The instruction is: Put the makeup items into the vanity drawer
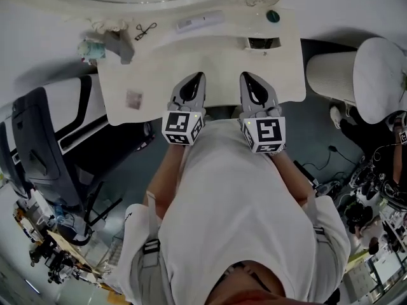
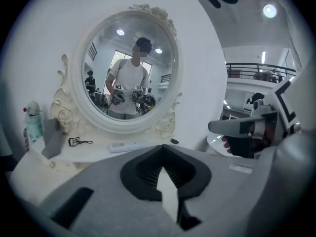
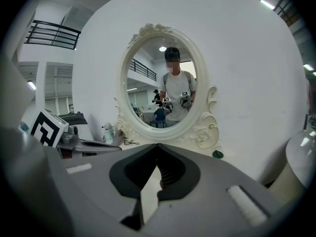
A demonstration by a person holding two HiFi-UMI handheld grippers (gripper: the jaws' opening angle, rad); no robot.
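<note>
L gripper (image 1: 198, 75) & R gripper (image 1: 246, 75) both clenched, empty, at vanity top (image 1: 159, 75) near edge; eyelash curler (image 1: 145, 30) ahead-left of L, by mirror (image 2: 129, 68).

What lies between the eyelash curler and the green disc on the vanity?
A long white stick, shown in the head view, between the eyelash curler and green disc.

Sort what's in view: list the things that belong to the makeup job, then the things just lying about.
Job: eyelash curler; long white case; small green disc; pale bottle; vanity top; left gripper and right gripper, both shut, empty.

Lying about: dark chair; white stool; floor cables.
</note>
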